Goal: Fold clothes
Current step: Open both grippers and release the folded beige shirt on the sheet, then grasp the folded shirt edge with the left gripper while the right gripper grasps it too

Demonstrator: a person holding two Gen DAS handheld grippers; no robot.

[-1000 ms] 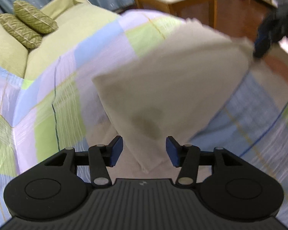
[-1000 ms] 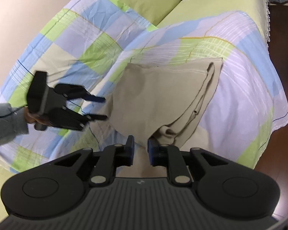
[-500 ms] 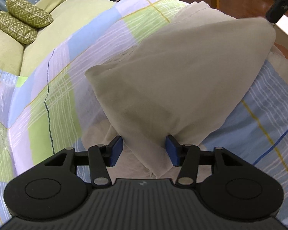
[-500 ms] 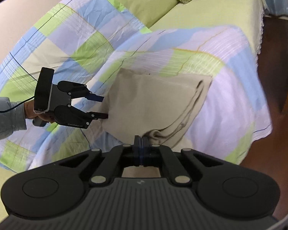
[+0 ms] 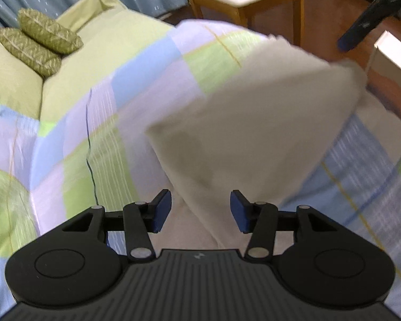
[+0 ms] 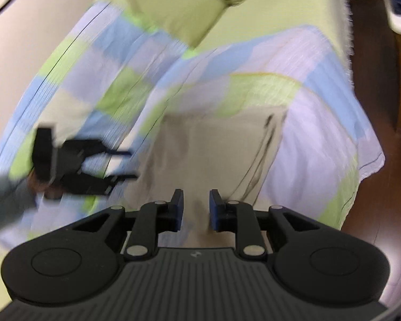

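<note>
A: Where's the garment?

B: The beige garment [image 6: 214, 147] lies folded on the checked bedspread [image 6: 320, 123], near the foot of the bed. One side shows several stacked edges.

A: And the grippers?

B: The right gripper [image 6: 196, 208] has just been opening; its pads stand a little apart with cloth showing beyond the gap, but nothing pinched that I can make out. The left gripper [image 5: 200, 210] has its jaws well apart, over the near corner of the garment, gripping nothing. From the right wrist view it sits just beside the garment's left edge.

A: What could spoil it?

B: I'd judge the stacked layers the weak spot. If either gripper drags across the cloth while pulling away, a pad could catch the top layer and peel the fold open. The bedspread is soft and rumpled too, so a careless nudge might skew the stack.
</note>
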